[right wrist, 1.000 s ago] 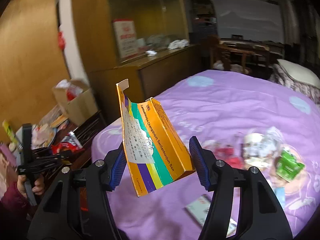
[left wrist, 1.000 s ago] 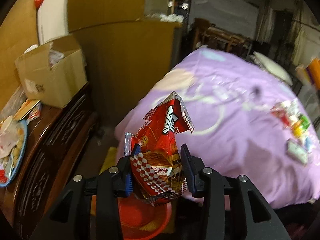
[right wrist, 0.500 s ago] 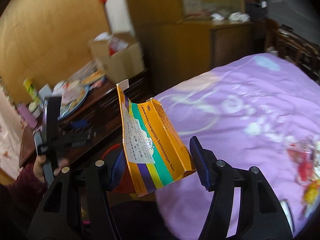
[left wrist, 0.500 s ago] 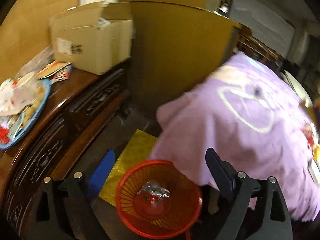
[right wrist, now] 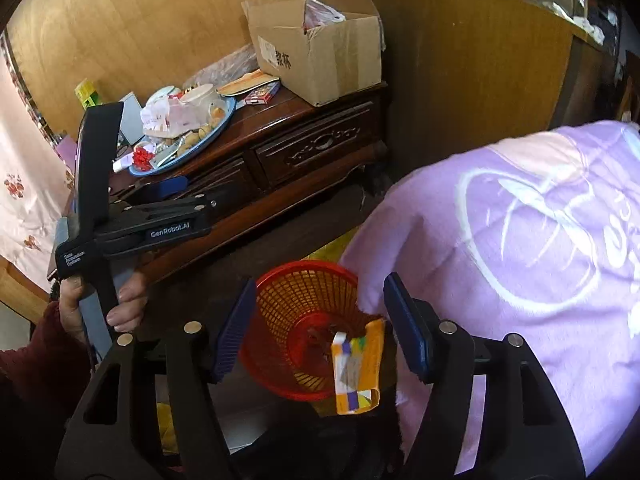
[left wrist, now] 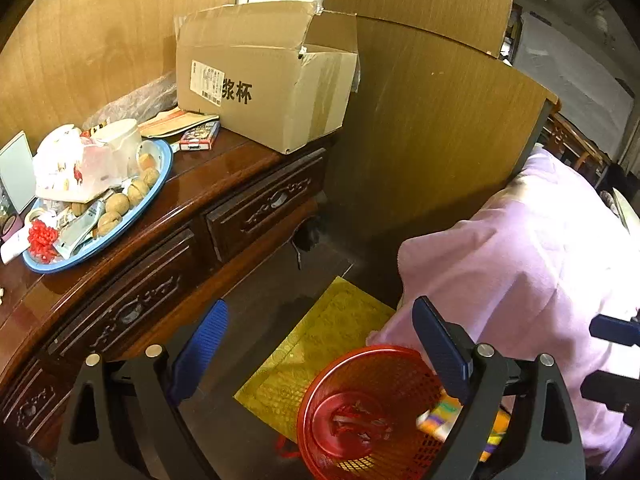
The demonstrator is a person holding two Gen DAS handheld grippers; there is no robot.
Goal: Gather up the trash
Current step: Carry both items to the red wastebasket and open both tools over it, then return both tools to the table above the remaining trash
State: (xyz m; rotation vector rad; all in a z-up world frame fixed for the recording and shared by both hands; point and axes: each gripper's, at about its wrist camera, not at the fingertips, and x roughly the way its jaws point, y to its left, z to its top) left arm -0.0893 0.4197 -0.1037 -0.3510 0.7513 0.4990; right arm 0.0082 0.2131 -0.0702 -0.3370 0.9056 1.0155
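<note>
A red mesh basket (left wrist: 360, 412) stands on the floor beside the bed; it also shows in the right wrist view (right wrist: 304, 320). An orange carton (right wrist: 356, 364) with purple and green stripes is at the basket's rim, free of my right gripper; it shows partly in the left wrist view (left wrist: 444, 416). A crumpled wrapper (left wrist: 352, 424) lies at the basket's bottom. My left gripper (left wrist: 320, 356) is open and empty above the basket. My right gripper (right wrist: 324, 328) is open and empty above it. The left gripper (right wrist: 160, 192) shows in the right wrist view.
A dark wooden dresser (left wrist: 160, 248) stands left, bearing a cardboard box (left wrist: 272, 76) and a blue plate (left wrist: 156, 184) of clutter. A purple-covered bed (right wrist: 520, 240) is right. A yellow mat (left wrist: 320, 352) lies on the floor. A tall wooden cabinet (left wrist: 432, 128) stands behind.
The left gripper dropped the red snack bag into the basket and opened. The right gripper swung over the basket, opened and let go of the orange carton.
</note>
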